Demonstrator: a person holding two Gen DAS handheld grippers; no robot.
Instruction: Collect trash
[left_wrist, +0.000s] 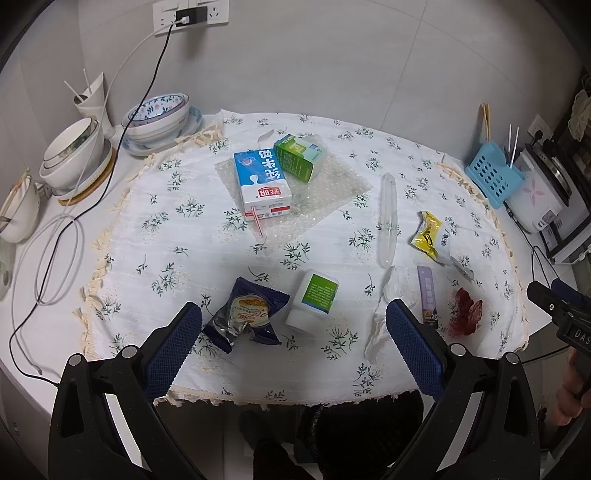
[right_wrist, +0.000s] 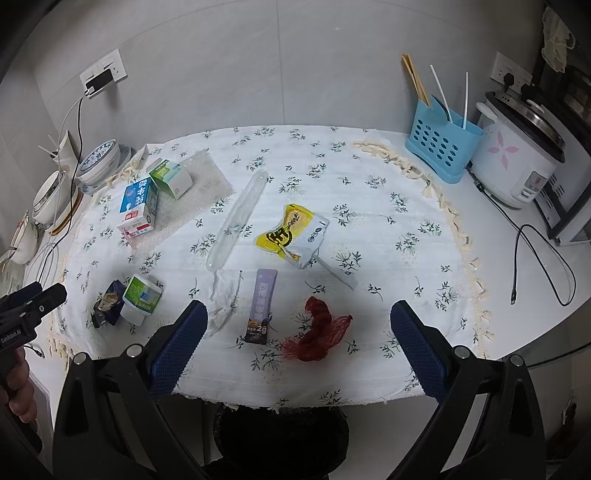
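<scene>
Trash lies scattered on a floral tablecloth (left_wrist: 207, 266). My left gripper (left_wrist: 293, 332) is open and empty above the near edge, over a dark blue snack wrapper (left_wrist: 245, 317) and a white bottle with a green label (left_wrist: 314, 297). A blue milk carton (left_wrist: 262, 182) and a green carton (left_wrist: 300, 157) lie further back. My right gripper (right_wrist: 299, 330) is open and empty over a purple sachet (right_wrist: 262, 306) and a red net (right_wrist: 317, 330). A yellow wrapper (right_wrist: 293, 234), a crumpled tissue (right_wrist: 225, 295) and a clear plastic sleeve (right_wrist: 238, 221) lie beyond.
A dark bin (right_wrist: 280, 435) stands below the table's near edge. Stacked bowls (left_wrist: 74, 155) and cables (left_wrist: 55, 254) are at the left. A blue utensil caddy (right_wrist: 441, 142) and a rice cooker (right_wrist: 517, 158) stand at the right.
</scene>
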